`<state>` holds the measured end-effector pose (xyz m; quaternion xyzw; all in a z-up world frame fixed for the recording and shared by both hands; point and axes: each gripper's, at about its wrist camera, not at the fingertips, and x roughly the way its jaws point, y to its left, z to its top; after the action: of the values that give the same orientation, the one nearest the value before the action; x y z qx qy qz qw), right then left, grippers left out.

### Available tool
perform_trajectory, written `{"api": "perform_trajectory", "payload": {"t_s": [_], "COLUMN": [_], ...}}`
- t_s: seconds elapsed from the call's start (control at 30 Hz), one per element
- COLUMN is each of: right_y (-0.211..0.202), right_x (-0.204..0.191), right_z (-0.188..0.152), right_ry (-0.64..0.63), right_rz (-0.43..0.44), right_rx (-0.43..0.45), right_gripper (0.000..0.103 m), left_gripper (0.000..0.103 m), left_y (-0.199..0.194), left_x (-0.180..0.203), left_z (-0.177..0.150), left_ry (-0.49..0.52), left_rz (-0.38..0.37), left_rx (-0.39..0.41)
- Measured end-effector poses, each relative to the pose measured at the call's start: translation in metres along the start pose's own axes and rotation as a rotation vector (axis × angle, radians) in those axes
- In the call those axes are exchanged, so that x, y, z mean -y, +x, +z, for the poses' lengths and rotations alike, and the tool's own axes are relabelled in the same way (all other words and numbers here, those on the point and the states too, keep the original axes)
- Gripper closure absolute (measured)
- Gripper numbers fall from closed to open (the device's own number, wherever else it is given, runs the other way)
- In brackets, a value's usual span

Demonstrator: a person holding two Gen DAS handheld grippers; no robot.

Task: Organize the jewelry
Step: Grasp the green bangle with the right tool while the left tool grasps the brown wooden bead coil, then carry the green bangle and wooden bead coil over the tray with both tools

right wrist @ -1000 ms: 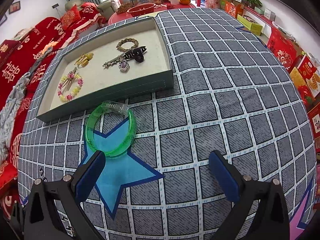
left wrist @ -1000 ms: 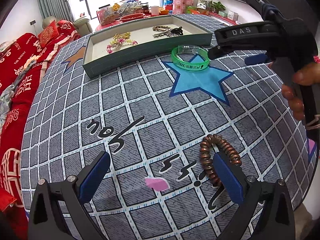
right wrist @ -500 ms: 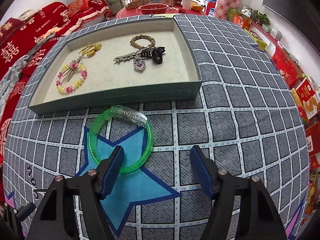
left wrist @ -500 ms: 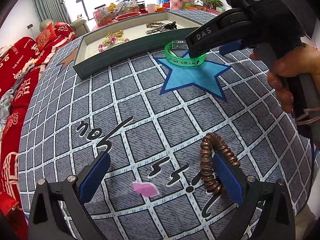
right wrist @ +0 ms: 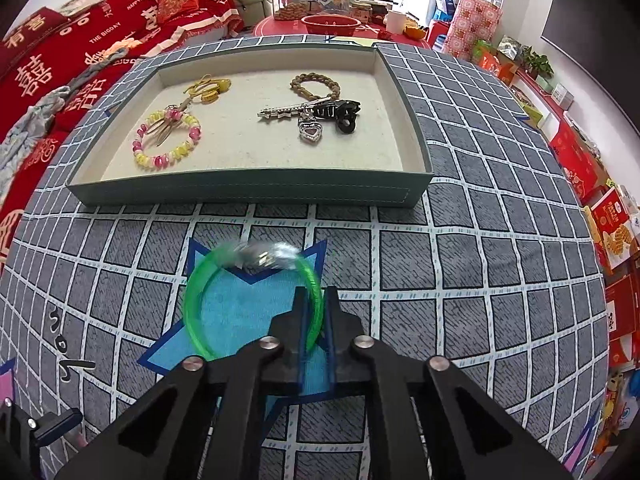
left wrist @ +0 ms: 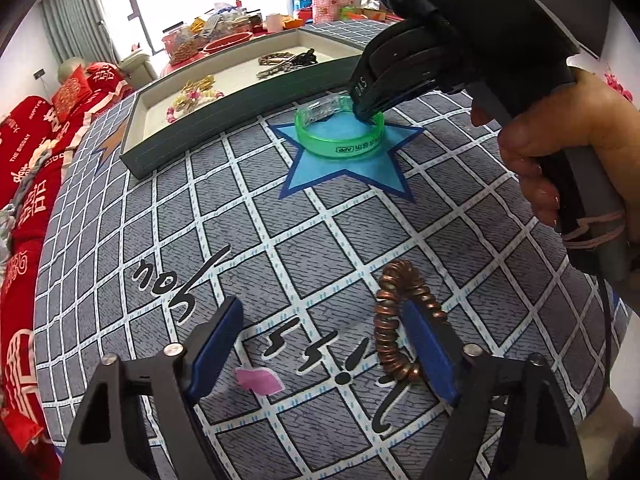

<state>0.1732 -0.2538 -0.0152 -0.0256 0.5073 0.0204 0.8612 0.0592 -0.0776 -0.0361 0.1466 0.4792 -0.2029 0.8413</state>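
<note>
On the blue star patch near the bench's middle, just before the tray (right wrist: pixel 248 192), right gripper (right wrist: pixel 314 312) has just closed its jaws, now clamped on the green bangle's (right wrist: pixel 200 280) right rim; thin hold, so bangle may swing or slip on lift, or catch the tray wall. Left gripper (left wrist: pixel 320 344) w/ jaws apart, just closing; right finger inside the copper coil bracelet (left wrist: pixel 386 320) at near edge; could drag it.

Green bangle's (right wrist: pixel 256 280) clear clasp blurred
</note>
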Motion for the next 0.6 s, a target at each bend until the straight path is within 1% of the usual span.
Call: {"api": "perform_trajectory", "payload": {"t_s": [0.03,0.07,0.13,0.17,0.23,0.27,0.3,0.33,0.47,0.6], "right_y": [-0.002,-0.003,-0.011,-0.016,-0.026,-0.033,-0.038,-0.043,-0.068,-0.090], "right_x": [0.002,0.004,0.011,0.015,0.024,0.028,0.032,0.035,0.049,0.064], "right_z": [-0.003,-0.005,-0.012,-0.015,-0.021,-0.025,-0.029,-0.031,-0.048,-0.062], "right_ry": [0.004,0.006,0.016,0.026,0.048,0.060,0.072,0.082,0.127,0.190], "right_rz": [0.003,0.007,0.011,0.013,0.024,0.024,0.022,0.020,0.013,0.019], "right_rx": [0.001,0.004,0.015,0.024,0.042,0.051,0.058,0.064,0.092,0.115], "right_gripper": [0.096,0.096,0.096,0.096,0.096,0.096,0.096,0.096,0.096,0.096], "left_gripper": [0.021,0.023,0.034,0.037,0.055,0.059,0.066,0.079,0.079,0.079], "left_y": [0.000,-0.001,-0.002,-0.003,-0.005,-0.006,-0.006,-0.007,-0.010,-0.008], "left_x": [0.001,0.004,0.008,0.010,0.013,0.014,0.017,0.020,0.028,0.020], "left_z": [0.000,0.000,0.000,0.000,-0.001,-0.001,-0.002,-0.002,-0.003,0.001], "left_ry": [0.006,0.016,0.039,0.047,0.058,0.063,0.074,0.088,0.129,0.090], "left_rz": [-0.006,-0.010,-0.017,-0.030,-0.060,-0.071,-0.076,-0.084,-0.071,-0.119], "left_rx": [0.001,0.003,0.008,0.008,0.008,0.009,0.011,0.013,0.026,0.006]}}
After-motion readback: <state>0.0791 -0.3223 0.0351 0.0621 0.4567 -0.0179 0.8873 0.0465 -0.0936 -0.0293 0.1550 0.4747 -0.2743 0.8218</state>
